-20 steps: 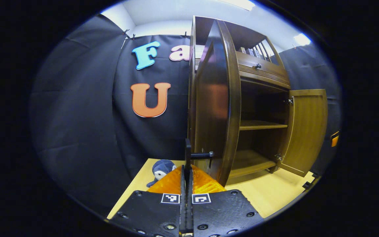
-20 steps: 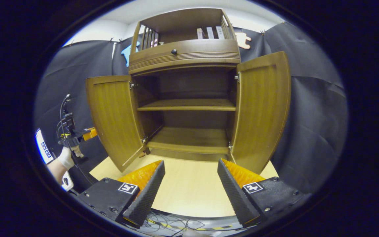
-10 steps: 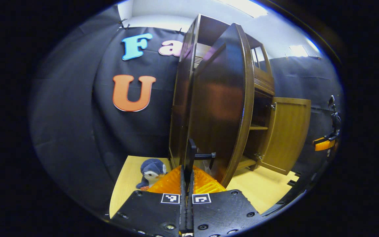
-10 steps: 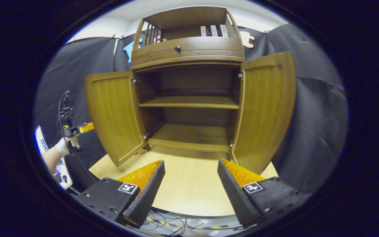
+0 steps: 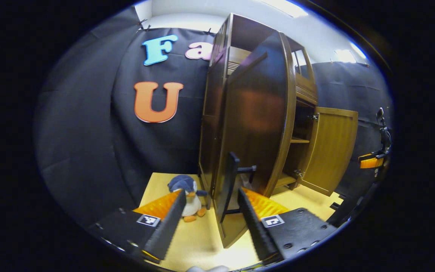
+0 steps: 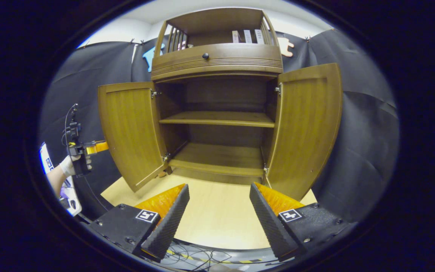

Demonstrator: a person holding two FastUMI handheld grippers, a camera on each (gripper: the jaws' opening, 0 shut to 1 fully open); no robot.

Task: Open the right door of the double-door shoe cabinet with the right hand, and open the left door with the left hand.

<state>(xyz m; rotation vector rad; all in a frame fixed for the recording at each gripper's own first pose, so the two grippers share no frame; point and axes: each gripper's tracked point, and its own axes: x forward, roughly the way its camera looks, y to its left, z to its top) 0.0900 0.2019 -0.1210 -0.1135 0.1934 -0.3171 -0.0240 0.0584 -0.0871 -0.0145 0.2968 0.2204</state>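
In the left gripper view, a plush penguin (image 5: 187, 193) sits on the pale wooden floor (image 5: 157, 189) by the cabinet's near corner, its lower half partly hidden behind a finger of the left gripper (image 5: 210, 223). That gripper's fingers are spread wide, one on each side of the dark bar handle (image 5: 229, 189) on the left door (image 5: 257, 124) without touching it; the handle's lower end runs down between them and is hard to trace. The door is seen nearly edge-on from its dark outer face, swung out from the shoe cabinet (image 5: 217, 113), so most of the interior is hidden behind it. Past its edge a sliver of shelf and the right door (image 5: 332, 149) show, standing open. At the far right rim the right gripper (image 5: 372, 160) is small and cut off.

In the right gripper view, a gloved hand (image 6: 68, 164) at the left edge holds the left gripper (image 6: 96, 145) just beside the outer face of the left door (image 6: 130, 130); its tips are hidden behind the door. Both doors stand wide open on the shoe cabinet (image 6: 217, 64), baring the middle shelf (image 6: 217, 119) and bottom shelf (image 6: 217, 158). The right door (image 6: 304, 128) hangs open on the right. The right gripper (image 6: 217, 215) hovers over the floor (image 6: 217, 211) before the cabinet, its fingers wide apart and holding nothing. Loose cables (image 6: 198, 258) lie at the bottom edge, partly cut off.
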